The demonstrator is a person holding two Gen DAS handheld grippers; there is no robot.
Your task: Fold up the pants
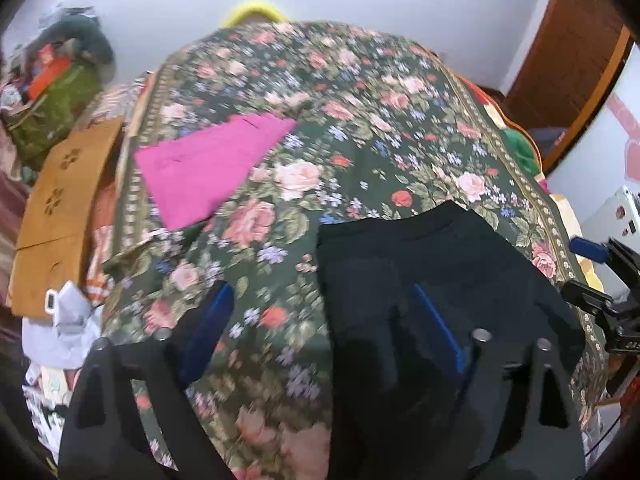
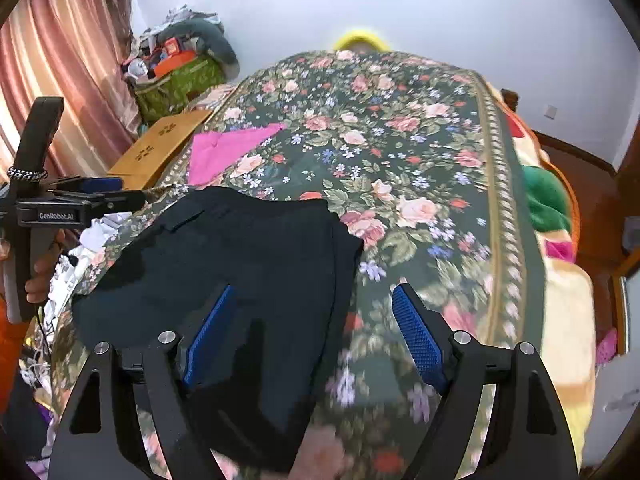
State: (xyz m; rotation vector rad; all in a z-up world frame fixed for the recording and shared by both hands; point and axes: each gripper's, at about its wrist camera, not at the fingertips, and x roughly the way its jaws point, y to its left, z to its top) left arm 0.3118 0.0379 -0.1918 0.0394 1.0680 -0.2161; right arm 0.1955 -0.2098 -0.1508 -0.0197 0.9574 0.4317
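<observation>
Black pants (image 1: 432,272) lie flat on the floral bedspread (image 1: 328,128), near the bed's front edge; they also show in the right wrist view (image 2: 248,256). My left gripper (image 1: 324,332) is open and empty, its jaws straddling the pants' left edge from above. My right gripper (image 2: 312,332) is open and empty above the pants' right edge, one blue pad (image 2: 208,340) over the black cloth, the other over the bedspread. The left gripper also shows at the left of the right wrist view (image 2: 100,190).
A folded pink garment (image 1: 208,168) lies further back on the bed, left of centre. A brown cardboard box (image 1: 56,216) and a green bag of clutter (image 1: 52,108) stand left of the bed. Pink curtains (image 2: 60,80) hang at left. A green cushion (image 2: 548,200) lies at the bed's right edge.
</observation>
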